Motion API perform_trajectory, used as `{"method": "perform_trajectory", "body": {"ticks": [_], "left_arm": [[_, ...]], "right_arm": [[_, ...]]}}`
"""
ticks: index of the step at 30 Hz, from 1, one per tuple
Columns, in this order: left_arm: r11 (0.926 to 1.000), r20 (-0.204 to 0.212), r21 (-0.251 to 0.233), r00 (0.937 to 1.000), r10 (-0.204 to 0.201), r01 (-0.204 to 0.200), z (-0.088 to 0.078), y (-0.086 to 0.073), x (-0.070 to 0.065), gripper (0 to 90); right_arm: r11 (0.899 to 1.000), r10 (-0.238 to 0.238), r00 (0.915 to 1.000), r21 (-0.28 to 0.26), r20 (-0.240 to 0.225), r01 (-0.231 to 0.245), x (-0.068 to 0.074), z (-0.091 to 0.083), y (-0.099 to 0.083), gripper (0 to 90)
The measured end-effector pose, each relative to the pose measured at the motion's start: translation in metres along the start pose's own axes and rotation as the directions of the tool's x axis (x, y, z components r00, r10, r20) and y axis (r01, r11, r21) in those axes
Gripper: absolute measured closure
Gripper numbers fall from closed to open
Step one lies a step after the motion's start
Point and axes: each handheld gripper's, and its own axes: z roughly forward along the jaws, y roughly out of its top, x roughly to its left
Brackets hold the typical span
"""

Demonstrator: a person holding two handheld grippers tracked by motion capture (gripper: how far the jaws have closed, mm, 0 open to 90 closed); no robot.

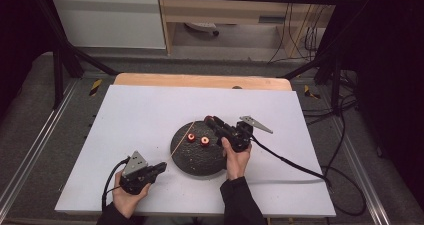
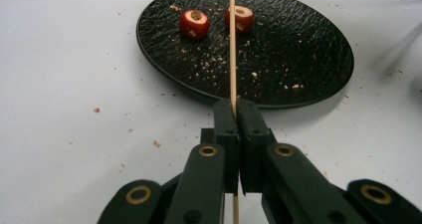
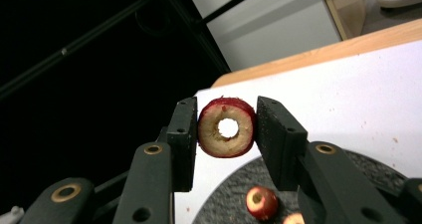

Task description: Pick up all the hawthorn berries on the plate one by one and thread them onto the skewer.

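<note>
My left gripper (image 1: 161,167) (image 2: 234,108) rests at the near left of the white table, shut on a thin wooden skewer (image 1: 182,140) (image 2: 232,45) that slants out over a black textured plate (image 1: 200,160) (image 2: 298,50). Two red cored fruit pieces (image 1: 191,138) (image 1: 205,141) lie on the plate, seen also in the left gripper view (image 2: 194,24) (image 2: 241,18). My right gripper (image 1: 209,120) (image 3: 225,107) hovers over the plate's far edge, shut on a red fruit ring (image 3: 226,128) whose hollow core faces the camera. The plate (image 3: 234,189) and a fruit piece (image 3: 261,202) show below it.
Crumbs speckle the plate and the white tabletop (image 1: 145,110) around it. A wooden edge (image 1: 200,80) runs along the table's far side. Black frame bars, cables and a cabinet (image 1: 225,10) stand beyond. A cable (image 1: 290,162) trails right from the right gripper.
</note>
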Motion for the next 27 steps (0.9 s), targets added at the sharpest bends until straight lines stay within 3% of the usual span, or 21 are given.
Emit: {"method": "perform_trajectory", "body": {"ticks": [16, 27], "left_arm": [[0.9997, 0.036, -0.019, 0.9993, -0.013, 0.013, 0.010, 0.002, -0.014, 88.0], [0.9991, 0.051, -0.033, 0.9984, -0.026, 0.028, 0.013, 0.003, -0.020, 87.9]], "right_arm": [[0.993, 0.044, 0.9984, -0.112, -0.036, -0.048, -0.003, 0.007, -0.001, 62.2], [0.986, 0.074, 0.9959, -0.147, -0.051, -0.081, -0.002, 0.008, -0.006, 62.2]]}}
